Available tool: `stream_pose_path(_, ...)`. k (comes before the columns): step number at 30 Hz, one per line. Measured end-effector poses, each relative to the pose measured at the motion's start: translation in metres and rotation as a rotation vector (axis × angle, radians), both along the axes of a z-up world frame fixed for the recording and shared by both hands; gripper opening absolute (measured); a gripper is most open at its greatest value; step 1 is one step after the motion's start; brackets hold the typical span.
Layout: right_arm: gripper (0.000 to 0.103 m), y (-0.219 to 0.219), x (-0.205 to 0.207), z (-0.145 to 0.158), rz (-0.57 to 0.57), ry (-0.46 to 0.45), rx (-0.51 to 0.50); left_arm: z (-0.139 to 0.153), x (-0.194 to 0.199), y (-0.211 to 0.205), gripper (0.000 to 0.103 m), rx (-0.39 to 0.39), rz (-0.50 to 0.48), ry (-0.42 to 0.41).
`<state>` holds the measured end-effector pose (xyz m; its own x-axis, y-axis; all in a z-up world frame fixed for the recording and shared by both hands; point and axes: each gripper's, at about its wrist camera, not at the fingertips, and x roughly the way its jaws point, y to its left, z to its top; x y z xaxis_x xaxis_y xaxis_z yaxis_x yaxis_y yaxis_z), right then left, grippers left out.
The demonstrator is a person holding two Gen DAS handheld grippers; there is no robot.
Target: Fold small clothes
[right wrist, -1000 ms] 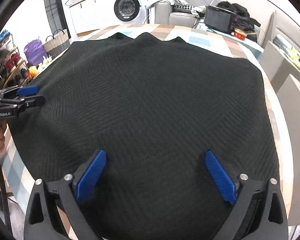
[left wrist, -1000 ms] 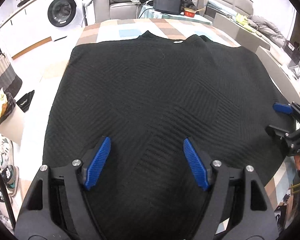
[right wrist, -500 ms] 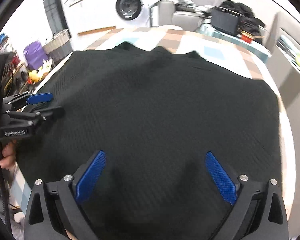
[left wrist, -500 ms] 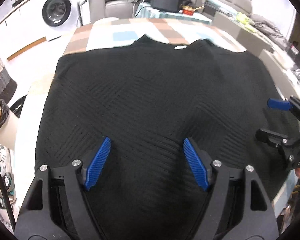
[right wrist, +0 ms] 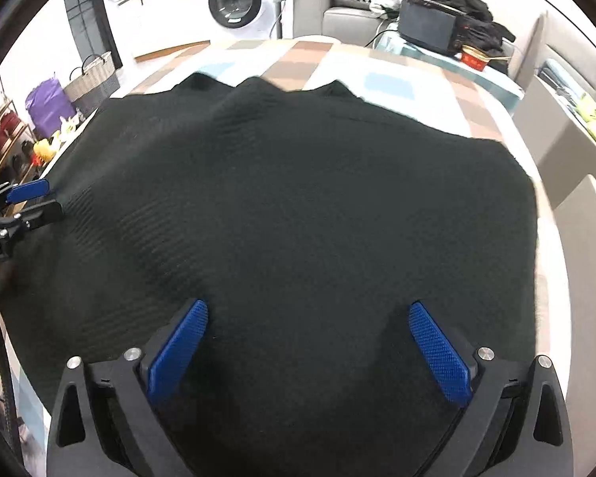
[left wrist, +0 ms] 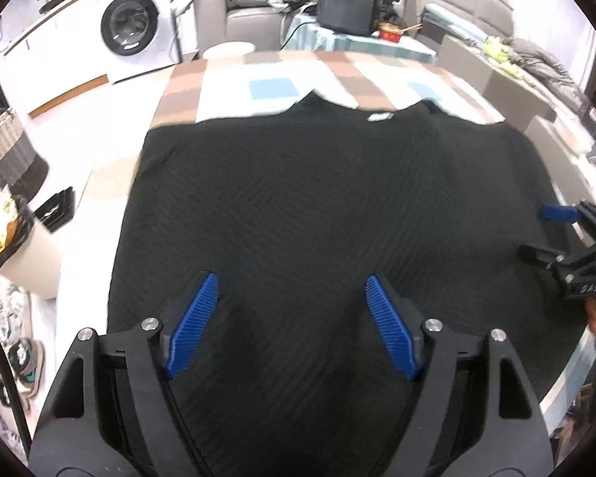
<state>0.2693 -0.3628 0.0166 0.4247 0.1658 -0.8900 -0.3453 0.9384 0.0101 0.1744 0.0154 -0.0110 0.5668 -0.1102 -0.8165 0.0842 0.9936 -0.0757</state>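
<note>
Right now the left gripper (left wrist: pixel 290 324) hangs with its blue pads spread wide and nothing between them, and the right gripper (right wrist: pixel 310 351) is just as open and empty. Both hover over the near hem of the black knitted sweater (left wrist: pixel 329 206), which lies flat on the checked tablecloth (left wrist: pixel 234 79). Its long axis runs away from the grippers, collar at the far end, so each hand seems equally near its own side.

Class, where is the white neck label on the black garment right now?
In the left wrist view, the label sits at the garment's far edge, centre-right, against the checked cloth.
</note>
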Motion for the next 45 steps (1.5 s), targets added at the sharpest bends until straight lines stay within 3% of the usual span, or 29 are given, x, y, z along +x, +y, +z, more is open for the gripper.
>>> stream_pose_path(7, 0.102, 0.024, 0.021, 0.016, 0.024, -0.043, 0.050, 0.002, 0.041, -0.031, 0.075, -0.027, -0.083, 0.019)
stream_pose_path(10, 0.102, 0.040, 0.037, 0.015, 0.019, -0.032, 0.090, -0.012, 0.057, -0.040, 0.075, 0.010, -0.078, 0.045)
stream_pose_path(13, 0.102, 0.049, 0.054, 0.005, 0.027, -0.016, 0.077, -0.020, 0.060, -0.029, 0.079, -0.012, -0.048, 0.046)
stream_pose_path(16, 0.102, 0.043, 0.056, -0.008, 0.025, -0.023, -0.019, -0.023, 0.058, -0.011, 0.079, 0.037, 0.012, 0.039)
stream_pose_path(22, 0.102, 0.016, 0.057, 0.002, -0.053, -0.004, 0.010, -0.009, 0.055, 0.007, 0.074, 0.009, 0.029, 0.020)
stream_pose_path(27, 0.102, 0.054, 0.073, 0.016, -0.009, -0.049, 0.093, -0.011, 0.069, -0.023, 0.074, -0.007, -0.082, 0.035)
stream_pose_path(30, 0.102, 0.081, 0.092, 0.005, 0.023, -0.014, 0.127, -0.019, 0.076, -0.026, 0.077, 0.020, -0.069, 0.032)
stream_pose_path(34, 0.102, 0.083, 0.108, -0.005, -0.006, -0.069, -0.015, -0.022, 0.071, 0.002, 0.077, 0.042, 0.021, 0.040)
stream_pose_path(38, 0.102, 0.050, 0.118, -0.003, -0.111, -0.074, -0.036, -0.016, 0.066, 0.011, 0.075, 0.028, 0.036, 0.039)
stream_pose_path(40, 0.102, 0.039, 0.121, -0.003, -0.168, -0.051, -0.027, -0.011, 0.069, 0.000, 0.075, 0.009, 0.004, 0.027)
stream_pose_path(45, 0.102, 0.055, 0.107, 0.006, -0.062, -0.066, 0.063, -0.013, 0.083, -0.041, 0.075, 0.039, -0.094, 0.020)
